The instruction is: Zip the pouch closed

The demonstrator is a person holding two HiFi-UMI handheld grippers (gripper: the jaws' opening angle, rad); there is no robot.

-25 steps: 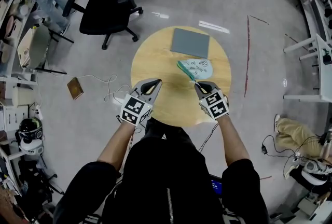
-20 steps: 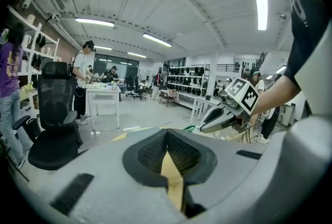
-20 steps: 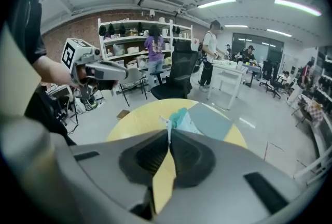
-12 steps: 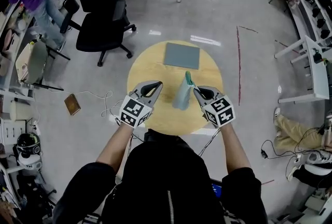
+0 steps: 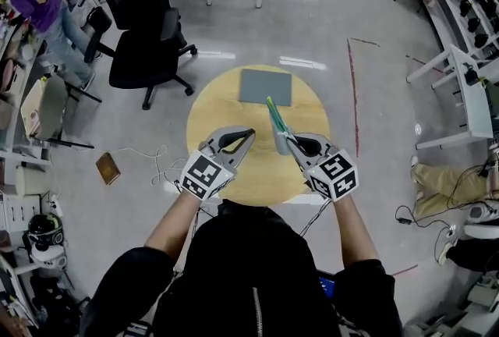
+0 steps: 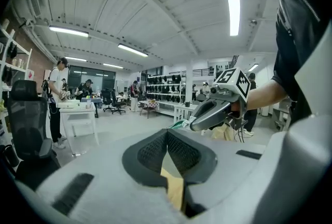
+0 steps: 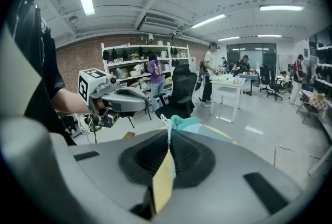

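Sitting on the floor off the round wooden table's (image 5: 222, 105) left edge are a black office chair (image 5: 144, 39), a small flat brown object (image 5: 107, 168) and a loose white cable (image 5: 156, 162). Over the table's near-left part hovers the left gripper (image 5: 249, 133), its jaws pressed together with nothing between them (image 6: 167, 132). A flat gray pad (image 5: 265, 86) lies at the table's far edge. Just right of the table's middle is the teal pouch (image 5: 274, 121), turned edge-on to the head view and reaching up and away from the right gripper (image 5: 290, 141). That gripper's jaws (image 7: 169, 132) are clamped on a thin edge of the pouch (image 7: 184, 123), whose body sticks out past the tips, with the tabletop beyond it. The two grippers point toward each other, near but not touching. A thin red line (image 5: 352, 94) runs along the floor beyond the table's right edge.
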